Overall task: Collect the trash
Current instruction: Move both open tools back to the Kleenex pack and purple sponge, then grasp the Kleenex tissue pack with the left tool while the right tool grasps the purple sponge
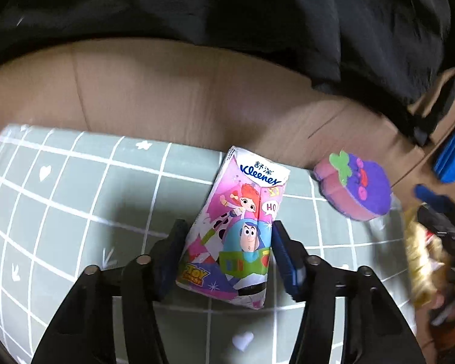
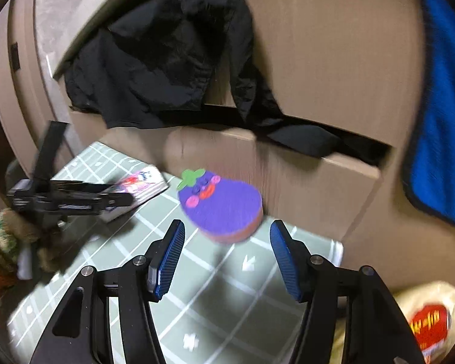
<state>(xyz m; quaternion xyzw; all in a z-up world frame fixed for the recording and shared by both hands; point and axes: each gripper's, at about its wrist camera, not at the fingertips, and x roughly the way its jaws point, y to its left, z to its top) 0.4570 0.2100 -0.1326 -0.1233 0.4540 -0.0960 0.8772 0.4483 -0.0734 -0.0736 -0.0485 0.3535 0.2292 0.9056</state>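
Note:
My left gripper (image 1: pixel 227 251) is shut on a pink Kleenex tissue pack (image 1: pixel 232 227) with cartoon print, held over the green checked cloth (image 1: pixel 75 200). The pack also shows in the right wrist view (image 2: pixel 139 189), with the left gripper (image 2: pixel 106 200) on it. A purple eggplant-shaped sponge (image 1: pixel 356 186) lies on the cloth to the right by the box wall. My right gripper (image 2: pixel 227 257) is open and empty, just short of the sponge (image 2: pixel 224 209). The right gripper shows blurred at the edge of the left wrist view (image 1: pixel 439 218).
A cardboard box (image 2: pixel 303 188) lined with a black bag (image 2: pixel 173 60) stands behind the cloth. A blue towel (image 2: pixel 439 106) hangs at the right. A yellow and red snack wrapper (image 2: pixel 430 321) lies at the lower right.

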